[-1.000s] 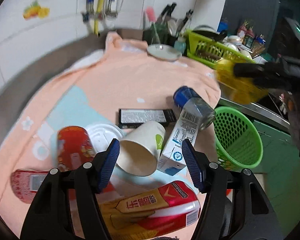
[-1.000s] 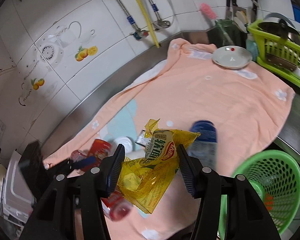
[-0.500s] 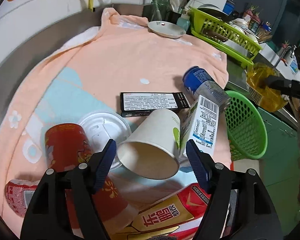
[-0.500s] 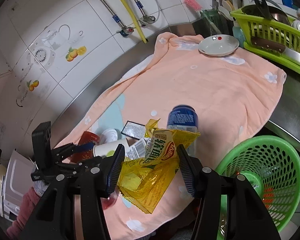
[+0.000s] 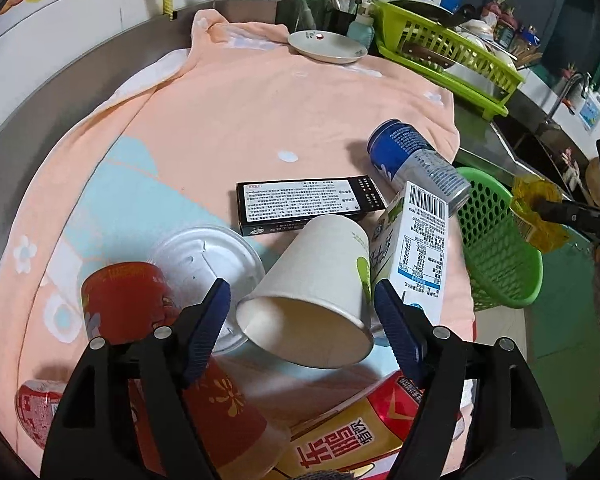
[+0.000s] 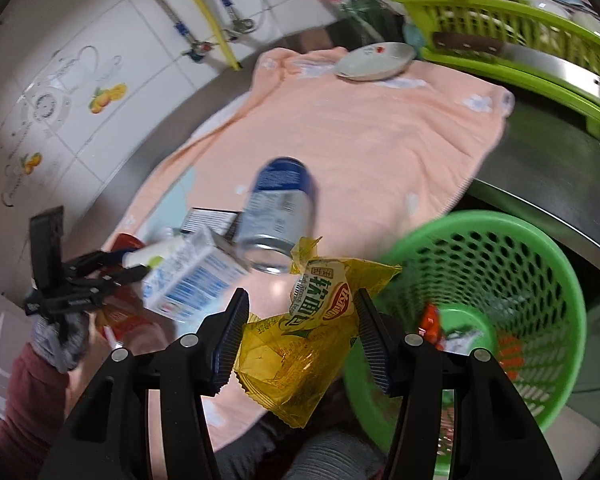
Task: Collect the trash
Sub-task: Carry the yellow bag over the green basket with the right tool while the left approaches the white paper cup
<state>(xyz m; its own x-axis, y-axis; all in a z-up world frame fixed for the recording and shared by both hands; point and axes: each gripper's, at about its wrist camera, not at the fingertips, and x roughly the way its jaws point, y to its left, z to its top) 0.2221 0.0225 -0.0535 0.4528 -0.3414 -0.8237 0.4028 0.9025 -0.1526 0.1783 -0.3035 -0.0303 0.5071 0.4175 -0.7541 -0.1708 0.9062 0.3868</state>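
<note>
The left wrist view looks steeply down along the left gripper (image 5: 302, 320), close over the litter on the towel (image 5: 260, 120), facing toward the tiled wall and the plate (image 5: 327, 45). The right wrist view looks down from the counter's (image 6: 548, 168) edge, above the green basket (image 6: 540, 280), a little farther from the litter, facing the same wall. Both views share the towel, the plate, the dish rack (image 5: 452, 52), the basket, the blue can (image 6: 280, 208) and the carton (image 5: 416, 248). Each view also catches the other gripper: the right gripper (image 5: 556, 210) at the right edge of the left view, the left gripper at the left edge of the right view.
</note>
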